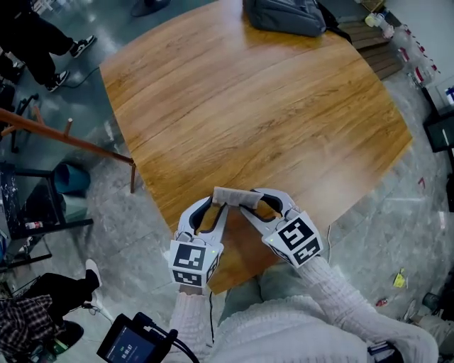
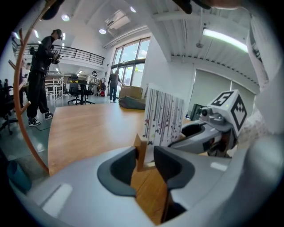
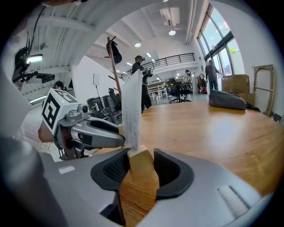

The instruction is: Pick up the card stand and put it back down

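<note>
My left tool (image 1: 215,203) is closed partway on the card stand (image 1: 233,196). In the left gripper view both pads press the stand's (image 2: 162,119) wooden foot, with the striped card rising just past the tips of the tool (image 2: 145,160). My right tool (image 1: 252,205) grips the other end. In the right gripper view its pads (image 3: 167,170) sit against the sides of the wooden block, and the card (image 3: 132,108) stands upright, edge-on, just above the tool (image 3: 141,165).

A grey bag (image 1: 285,15) lies at the far edge of the worktop (image 1: 248,106); I can't see what is in it.

The stand sits between the two tool tips, which meet it from either side, at the near edge of the worktop close to my body. I can't tell whether its foot rests on the wood or is just clear of it.
</note>
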`<state>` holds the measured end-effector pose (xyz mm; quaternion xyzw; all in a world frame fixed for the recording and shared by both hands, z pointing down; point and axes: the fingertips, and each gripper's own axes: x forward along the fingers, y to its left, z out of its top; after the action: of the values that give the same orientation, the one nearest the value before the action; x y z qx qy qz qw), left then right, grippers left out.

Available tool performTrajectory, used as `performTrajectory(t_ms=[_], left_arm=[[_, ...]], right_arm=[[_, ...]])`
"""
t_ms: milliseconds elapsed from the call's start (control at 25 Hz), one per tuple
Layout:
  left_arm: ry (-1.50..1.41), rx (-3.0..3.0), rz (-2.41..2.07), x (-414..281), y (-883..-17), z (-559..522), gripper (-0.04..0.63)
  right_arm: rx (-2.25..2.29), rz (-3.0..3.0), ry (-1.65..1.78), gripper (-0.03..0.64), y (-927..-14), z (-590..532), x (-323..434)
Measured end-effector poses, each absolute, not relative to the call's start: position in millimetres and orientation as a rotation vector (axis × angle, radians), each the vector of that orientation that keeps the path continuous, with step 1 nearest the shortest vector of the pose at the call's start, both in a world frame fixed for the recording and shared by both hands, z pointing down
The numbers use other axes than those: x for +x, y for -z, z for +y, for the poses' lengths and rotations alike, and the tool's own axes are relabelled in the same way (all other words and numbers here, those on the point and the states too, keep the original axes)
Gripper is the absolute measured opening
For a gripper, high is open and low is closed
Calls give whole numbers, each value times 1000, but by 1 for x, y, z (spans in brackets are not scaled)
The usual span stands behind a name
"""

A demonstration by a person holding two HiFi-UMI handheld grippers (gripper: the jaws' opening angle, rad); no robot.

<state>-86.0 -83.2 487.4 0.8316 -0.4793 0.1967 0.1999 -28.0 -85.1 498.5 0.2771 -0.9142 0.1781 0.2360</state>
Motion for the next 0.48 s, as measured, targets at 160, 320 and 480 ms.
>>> performTrajectory(t_ms=[160,320,480], left_arm=[[-502,2366,-1369,-81,-452,-87,127],[-476,2390,-1382,-73,-422,-83,124],[-476,2429,-1412,-72,-394,-80,124]], right_arm=[[776,-2538,-431,166,-462,-90,-22],[785,-2557,-403,166,-432,-87,-14],[820,-2588,-399,164,-406,-82,-13]])
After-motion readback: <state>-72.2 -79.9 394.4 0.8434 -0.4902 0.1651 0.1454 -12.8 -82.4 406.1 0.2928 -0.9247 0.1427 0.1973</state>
